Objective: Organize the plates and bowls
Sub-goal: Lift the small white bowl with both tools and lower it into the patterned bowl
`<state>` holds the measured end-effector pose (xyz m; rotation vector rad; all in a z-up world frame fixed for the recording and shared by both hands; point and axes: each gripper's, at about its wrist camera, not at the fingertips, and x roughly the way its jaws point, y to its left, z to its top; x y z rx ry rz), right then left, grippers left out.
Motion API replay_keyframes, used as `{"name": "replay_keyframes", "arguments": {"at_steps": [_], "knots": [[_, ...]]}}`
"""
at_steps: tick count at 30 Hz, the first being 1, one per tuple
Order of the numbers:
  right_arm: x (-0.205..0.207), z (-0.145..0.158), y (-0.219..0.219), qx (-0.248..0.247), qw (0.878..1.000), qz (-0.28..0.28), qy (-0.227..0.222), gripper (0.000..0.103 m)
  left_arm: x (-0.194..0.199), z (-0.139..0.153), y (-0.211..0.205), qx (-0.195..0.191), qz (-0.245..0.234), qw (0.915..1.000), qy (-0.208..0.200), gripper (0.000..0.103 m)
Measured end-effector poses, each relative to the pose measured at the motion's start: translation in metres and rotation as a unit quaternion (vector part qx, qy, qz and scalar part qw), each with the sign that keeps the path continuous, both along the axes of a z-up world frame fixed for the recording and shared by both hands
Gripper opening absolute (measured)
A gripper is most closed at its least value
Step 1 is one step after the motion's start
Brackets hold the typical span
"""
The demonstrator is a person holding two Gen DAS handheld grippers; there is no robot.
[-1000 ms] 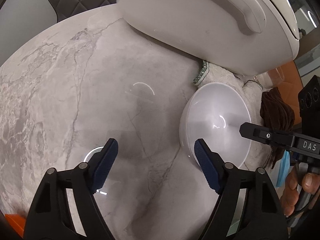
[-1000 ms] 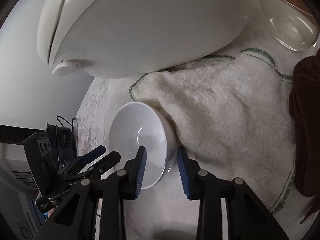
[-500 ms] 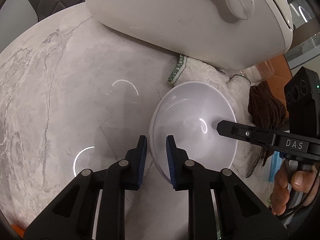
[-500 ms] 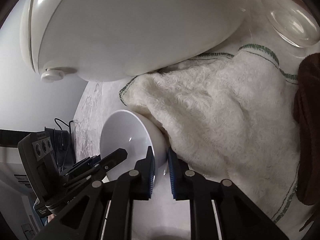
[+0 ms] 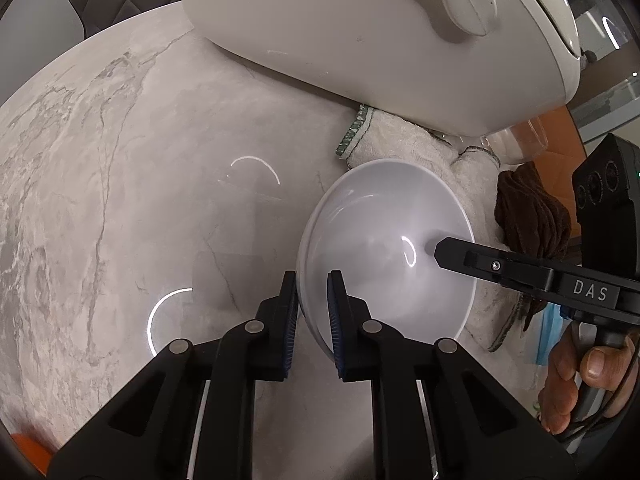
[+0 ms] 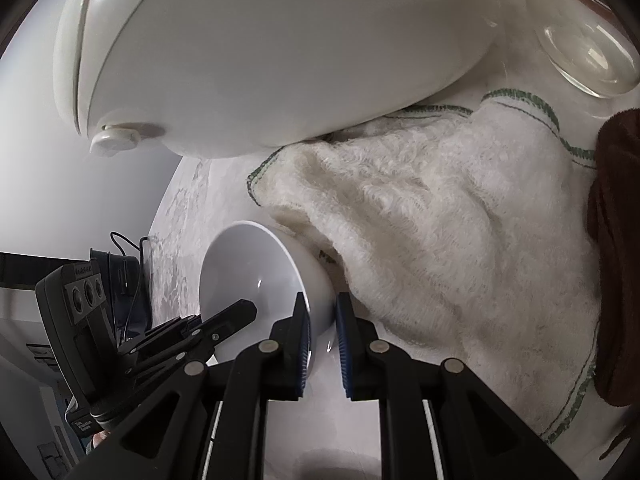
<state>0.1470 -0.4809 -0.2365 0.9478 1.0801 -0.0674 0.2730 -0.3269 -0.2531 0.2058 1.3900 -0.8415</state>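
White bowl (image 5: 384,240): tilted on marble table (image 5: 120,200), against towel (image 6: 440,220). Left gripper (image 5: 312,312) clamped on near rim; right gripper (image 6: 322,328) apparently clamped on opposite wall.

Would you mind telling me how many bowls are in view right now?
2. A white bowl sits on the marble table's edge by the cream towel, pinched by both grippers. A clear glass bowl sits behind the towel. Others may be hidden.

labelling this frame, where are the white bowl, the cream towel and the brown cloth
white bowl (image 5: 384,240): left wrist view, inner wall
cream towel (image 6: 460,240): right wrist view, middle of the pile
brown cloth (image 5: 532,216): left wrist view, its bunched middle
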Motion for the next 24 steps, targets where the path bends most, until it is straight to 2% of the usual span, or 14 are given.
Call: {"name": "replay_keyframes", "arguments": {"at_steps": [8,15,24], "knots": [[-0.014,0.033,0.012,-0.011,1.0,0.01,-0.023,0.015,-0.022,0.042,0.021,-0.014,0.003,0.9998,-0.013,0.013],[-0.046,0.069,0.036,-0.024,0.998,0.024,-0.047,0.015,-0.062,0.084,0.052,-0.03,-0.001,0.9992,-0.026,0.013],[-0.107,0.086,0.072,-0.027,0.998,0.027,-0.05,0.015,-0.13,0.102,0.087,-0.04,-0.015,0.9988,-0.023,0.013]]}}
